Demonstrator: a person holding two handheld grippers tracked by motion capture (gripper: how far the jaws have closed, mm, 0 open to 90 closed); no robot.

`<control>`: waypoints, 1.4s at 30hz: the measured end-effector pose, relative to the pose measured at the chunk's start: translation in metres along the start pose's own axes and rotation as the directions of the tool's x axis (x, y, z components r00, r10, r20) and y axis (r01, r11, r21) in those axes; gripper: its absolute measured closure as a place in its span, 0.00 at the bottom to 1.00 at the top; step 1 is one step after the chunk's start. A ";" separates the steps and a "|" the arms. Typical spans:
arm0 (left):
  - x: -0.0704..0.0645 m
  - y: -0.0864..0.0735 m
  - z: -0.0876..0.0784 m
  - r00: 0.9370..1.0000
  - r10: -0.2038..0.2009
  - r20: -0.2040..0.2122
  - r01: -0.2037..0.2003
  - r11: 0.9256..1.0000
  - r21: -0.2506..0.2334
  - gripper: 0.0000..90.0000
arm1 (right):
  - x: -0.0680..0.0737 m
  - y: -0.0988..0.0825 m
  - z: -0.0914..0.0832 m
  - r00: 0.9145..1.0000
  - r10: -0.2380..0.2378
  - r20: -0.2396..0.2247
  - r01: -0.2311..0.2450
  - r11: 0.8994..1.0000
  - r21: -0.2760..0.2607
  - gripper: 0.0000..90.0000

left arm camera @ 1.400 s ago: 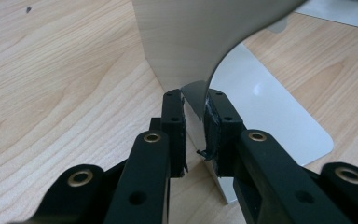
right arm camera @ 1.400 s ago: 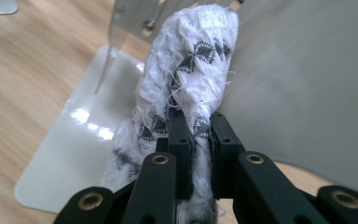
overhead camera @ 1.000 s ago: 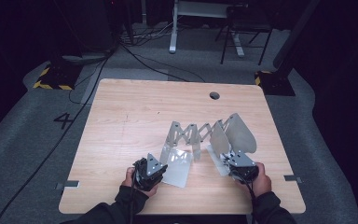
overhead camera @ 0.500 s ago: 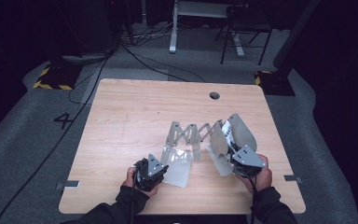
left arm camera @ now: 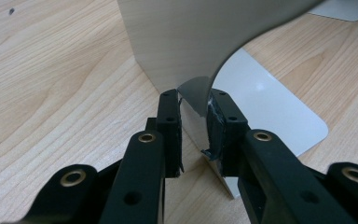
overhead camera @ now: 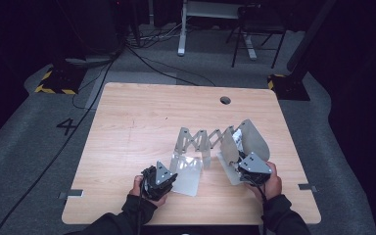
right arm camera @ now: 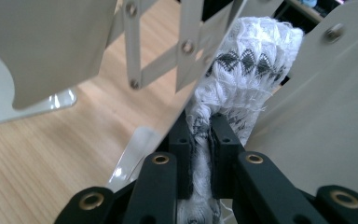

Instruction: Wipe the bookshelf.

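Here, in the high view, a folding metal rack (overhead camera: 210,147) stands near the front of the pale wooden worktop (overhead camera: 142,117): flat, rounded-corner panels joined by a scissor lattice of riveted strips. The left hand-held gripper (overhead camera: 157,182) sits at the near-left panel's corner, the right hand-held gripper (overhead camera: 249,169) at the rack's right end, between two panels.

In the left gripper view, the left hand-held gripper (left arm camera: 194,126) has its jaws set narrowly on either side of the upright panel (left arm camera: 186,42), at the thin curved lower edge; they look pressed to it. The sheet is smooth, matte grey, and its base plate (left arm camera: 270,102) lies glossy on the worktop. That slick edge could slide out of the pads if the hand twists, and the light rack could then tip or skid.

In the right gripper view, the right hand-held gripper (right arm camera: 201,140) is closed on a white knitted cloth (right arm camera: 247,65) with a dark zigzag band, soft and frayed, wedged between the panels. Pulling it hard could snag the loose weave on a rivet, or drag the whole rack along.
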State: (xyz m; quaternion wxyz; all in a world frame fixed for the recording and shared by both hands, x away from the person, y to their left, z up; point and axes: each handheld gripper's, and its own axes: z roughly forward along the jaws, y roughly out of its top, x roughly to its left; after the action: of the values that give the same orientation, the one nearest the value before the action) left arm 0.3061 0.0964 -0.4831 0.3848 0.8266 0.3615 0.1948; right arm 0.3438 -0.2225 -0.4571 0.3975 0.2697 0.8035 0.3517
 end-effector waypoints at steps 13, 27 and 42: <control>0.000 0.000 0.001 1.000 0.000 0.002 0.000 1.000 -0.003 0.85 | 0.008 -0.028 0.024 0.991 0.017 -0.129 0.006 0.984 0.176 0.91; 0.000 0.000 0.002 1.000 0.001 0.000 -0.001 1.000 -0.003 0.85 | -0.001 -0.031 -0.008 0.966 0.017 -0.257 0.061 0.954 0.294 0.90; 0.002 0.000 0.003 1.000 -0.003 0.007 0.003 1.000 -0.002 0.85 | 0.020 -0.020 0.035 0.994 -0.068 -0.090 0.084 0.981 0.177 0.90</control>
State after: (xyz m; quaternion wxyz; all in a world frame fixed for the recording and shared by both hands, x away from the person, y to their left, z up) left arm 0.3093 0.0967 -0.4846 0.3873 0.8264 0.3611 0.1914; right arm 0.3590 -0.2087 -0.4970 0.3506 0.2587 0.8577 0.2731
